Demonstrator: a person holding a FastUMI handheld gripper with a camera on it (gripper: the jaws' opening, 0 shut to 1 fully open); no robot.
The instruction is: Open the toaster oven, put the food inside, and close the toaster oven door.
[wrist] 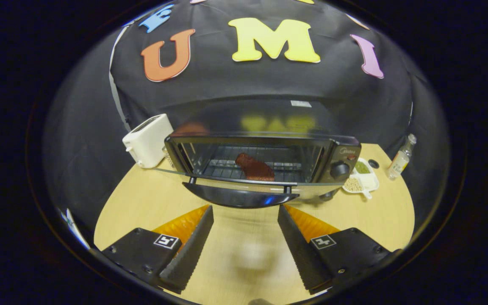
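A black toaster oven (337, 152) stands on the wooden table (142, 203), straight ahead of my fingers. Its glass door (227, 180) lies folded down flat toward me, with the curved black handle (239, 198) at its front edge. A dark red piece of food (254, 167) rests on the wire rack inside the oven. My gripper (245, 212) is open, its two ridged black fingers (193, 241) spread wide with nothing between them. The fingertips sit just short of the handle, one near each end of it, a little below it.
A white pop-up toaster (147, 140) stands to the left of the oven. To the right lie a white divided dish (364, 180) with beans and green bits, a small dark cap (373, 163) and a clear bottle (400, 159).
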